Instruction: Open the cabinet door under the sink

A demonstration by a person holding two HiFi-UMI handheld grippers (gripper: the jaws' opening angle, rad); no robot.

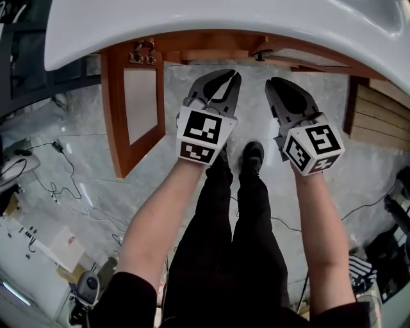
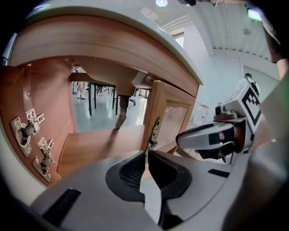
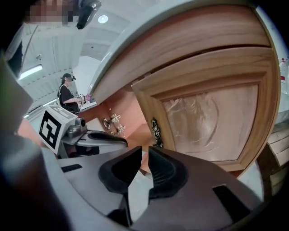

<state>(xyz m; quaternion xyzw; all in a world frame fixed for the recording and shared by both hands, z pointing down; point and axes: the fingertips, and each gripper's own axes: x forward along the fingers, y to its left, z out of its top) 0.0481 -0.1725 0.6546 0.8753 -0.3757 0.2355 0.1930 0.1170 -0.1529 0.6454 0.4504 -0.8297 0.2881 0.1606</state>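
left wooden cabinet door (image 1: 116, 109) stands wide open under the white sink basin (image 1: 192, 19) as the left tool (image 1: 225, 75), clenched empty, and the right tool (image 1: 277, 82), slightly parted and empty, face the frosted-panel right door (image 3: 212, 113), whose dark ornate handle (image 3: 156, 131) looks due for gripping next.

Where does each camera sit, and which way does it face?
Head view: on the head, steeply down past sink rim; forearms, legs, left claw, right claw show.
Left gripper view: on left claw, facing into open cabinet; right claw at right.
Right gripper view: on right claw, facing right door; left claw at left.
Shared: gripper views both show that door's handle.
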